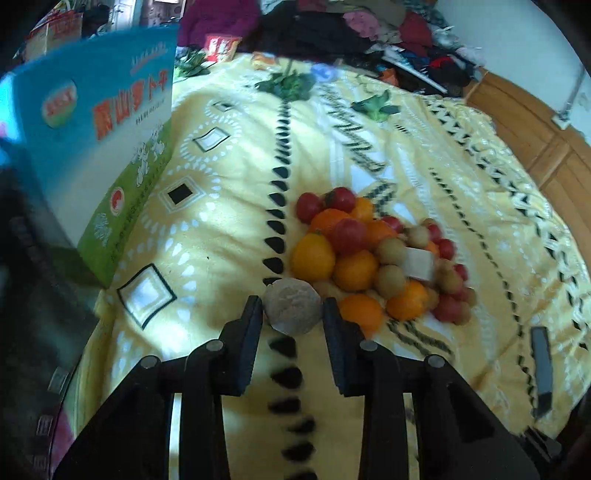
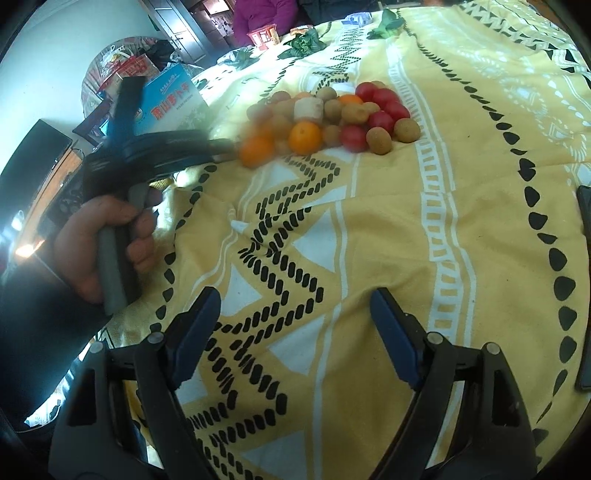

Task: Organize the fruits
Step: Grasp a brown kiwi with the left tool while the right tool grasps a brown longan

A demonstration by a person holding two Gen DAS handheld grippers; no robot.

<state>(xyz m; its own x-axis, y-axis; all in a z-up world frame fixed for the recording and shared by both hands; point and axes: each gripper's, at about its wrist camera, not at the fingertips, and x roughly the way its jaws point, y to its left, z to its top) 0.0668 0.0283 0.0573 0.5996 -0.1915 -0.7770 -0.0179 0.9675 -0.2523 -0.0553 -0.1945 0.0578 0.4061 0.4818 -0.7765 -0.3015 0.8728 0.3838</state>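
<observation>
Fruit pile (image 1: 376, 258) just beyond left hand-held gripper (image 1: 293, 314), clenched on kiwi (image 1: 293, 305); right hand-held gripper (image 2: 295, 314) released, well short.

A: Home, lived-in room. Yellow patterned blanket (image 1: 229, 221) spread as the work surface, heap of clothes (image 1: 369, 33) piled at its far edge.

B: Confirmed domestic. Wooden panelled furniture (image 1: 535, 122) at the right, dark wooden door (image 2: 192, 29) at the back in the right wrist view. Blue-green food carton (image 1: 110, 122) standing on the blanket, red snack packet (image 1: 221, 46) behind it. Mixed fruit pile (image 1: 369, 254) loose on the cloth.
</observation>
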